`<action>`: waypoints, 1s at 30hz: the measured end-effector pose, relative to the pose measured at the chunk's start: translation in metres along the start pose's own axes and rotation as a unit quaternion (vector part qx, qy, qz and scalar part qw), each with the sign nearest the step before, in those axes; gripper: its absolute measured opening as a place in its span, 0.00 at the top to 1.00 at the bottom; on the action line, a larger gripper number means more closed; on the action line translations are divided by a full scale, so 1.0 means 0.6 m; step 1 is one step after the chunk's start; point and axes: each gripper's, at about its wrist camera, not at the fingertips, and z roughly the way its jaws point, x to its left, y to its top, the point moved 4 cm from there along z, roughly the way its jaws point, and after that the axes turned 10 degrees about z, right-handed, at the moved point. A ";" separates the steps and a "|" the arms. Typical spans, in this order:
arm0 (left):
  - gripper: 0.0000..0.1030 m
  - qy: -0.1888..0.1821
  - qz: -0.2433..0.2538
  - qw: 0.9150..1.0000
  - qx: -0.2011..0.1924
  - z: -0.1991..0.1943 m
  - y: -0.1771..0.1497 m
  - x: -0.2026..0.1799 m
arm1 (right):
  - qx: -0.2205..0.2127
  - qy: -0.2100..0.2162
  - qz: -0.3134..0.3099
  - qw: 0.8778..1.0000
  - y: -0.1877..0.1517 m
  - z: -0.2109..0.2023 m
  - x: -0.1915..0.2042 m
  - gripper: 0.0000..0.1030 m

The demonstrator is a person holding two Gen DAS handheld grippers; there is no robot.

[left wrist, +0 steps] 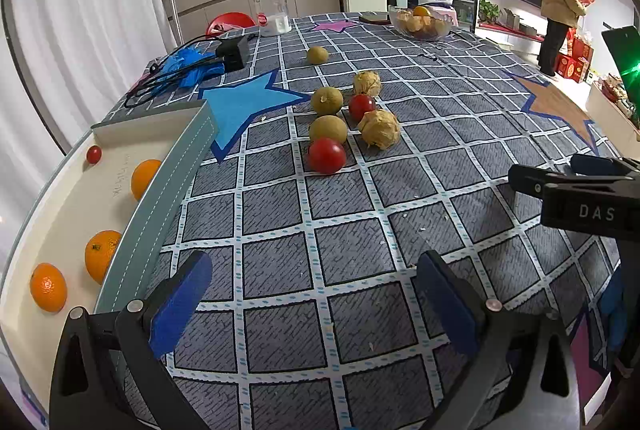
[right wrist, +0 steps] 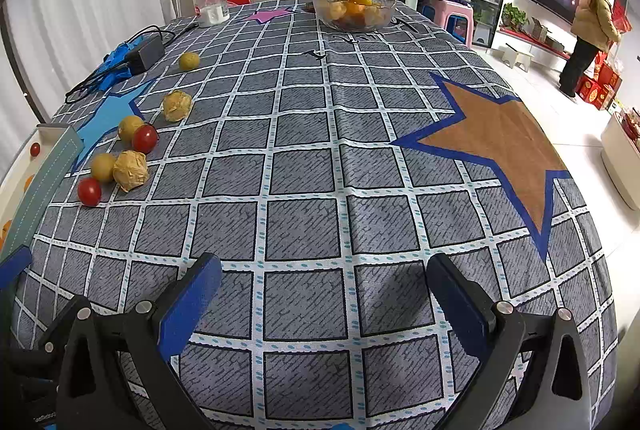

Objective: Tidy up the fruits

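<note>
Both grippers are hovering low over the checked tabletop (right wrist: 304, 158), each spread wide and carrying nothing: the left gripper (left wrist: 316, 294) beside the tray (left wrist: 172, 174), the right gripper (right wrist: 320, 294) over bare cloth. Three oranges (left wrist: 102, 254) and a small tomato (left wrist: 94, 154) are sitting inside the tray. Ahead of the left gripper, loose fruit is lying clustered near the blue star (left wrist: 248, 102): two red tomatoes (left wrist: 327, 155), greenish-yellow round fruits (left wrist: 328, 129) and papery husked ones (left wrist: 380, 128). A glass bowl (right wrist: 354, 10) of fruit is standing at the far edge
</note>
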 end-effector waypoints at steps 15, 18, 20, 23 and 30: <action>0.01 0.000 0.000 1.000 0.000 0.000 0.000 0.000 | 0.000 -0.001 0.000 1.000 0.000 0.000 0.001 0.00; 0.01 0.000 0.000 1.000 0.000 0.000 0.000 0.000 | 0.000 -0.001 0.000 1.000 0.000 0.000 0.000 0.00; 0.01 -0.003 0.000 1.000 0.001 0.000 0.000 0.000 | 0.000 -0.001 0.000 1.000 0.000 0.000 0.000 0.00; 0.01 -0.014 -0.007 1.000 0.006 0.003 -0.002 0.006 | 0.000 -0.001 0.000 1.000 0.000 0.000 0.000 0.00; 0.01 -0.088 -0.075 0.993 0.015 0.010 -0.001 0.046 | 0.000 -0.002 0.001 1.000 0.000 0.000 0.000 0.00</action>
